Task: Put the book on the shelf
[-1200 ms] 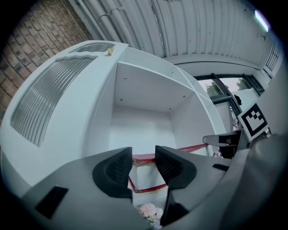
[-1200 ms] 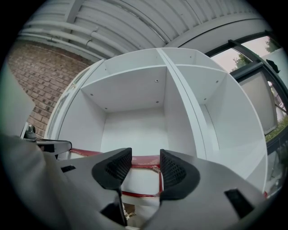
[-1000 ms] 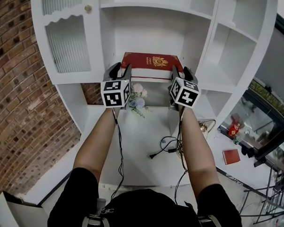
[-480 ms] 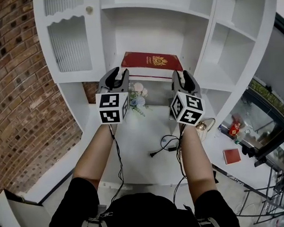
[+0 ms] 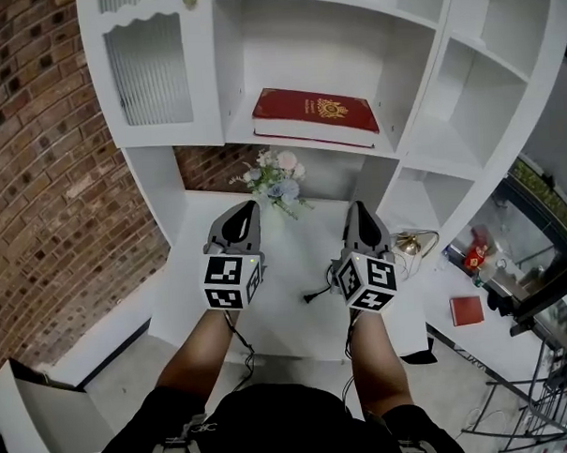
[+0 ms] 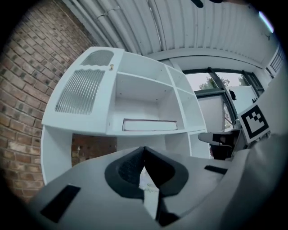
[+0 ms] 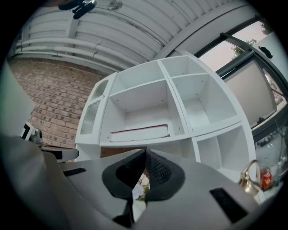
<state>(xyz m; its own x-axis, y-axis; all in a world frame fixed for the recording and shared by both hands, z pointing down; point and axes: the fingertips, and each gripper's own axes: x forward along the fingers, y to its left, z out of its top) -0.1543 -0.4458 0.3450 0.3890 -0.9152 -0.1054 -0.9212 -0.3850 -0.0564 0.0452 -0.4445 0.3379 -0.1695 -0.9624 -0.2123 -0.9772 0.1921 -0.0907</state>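
The red book [image 5: 314, 114] with a gold emblem lies flat on the middle shelf [image 5: 261, 137] of the white bookcase. Nothing touches it. Both grippers hang well below and in front of it, over the white desk top [image 5: 285, 268]. My left gripper [image 5: 247, 209] and right gripper [image 5: 358, 210] have just been closing and now stand shut, with nothing between the jaws. In the left gripper view the book [image 6: 148, 125] shows edge-on above the shut left gripper [image 6: 144, 150]. In the right gripper view the book [image 7: 139, 133] sits above the shut right gripper [image 7: 145, 153].
A small flower bunch [image 5: 277, 179] stands at the back of the desk under the shelf. A black cable [image 5: 319, 294] lies between the grippers. A brass object [image 5: 411, 243] sits at the desk's right edge. A ribbed cabinet door [image 5: 148, 72] and brick wall [image 5: 46, 165] are at left.
Both grippers drew back from the shelf and sank toward the desk, and their jaws went from open to shut. The book stayed on the shelf.
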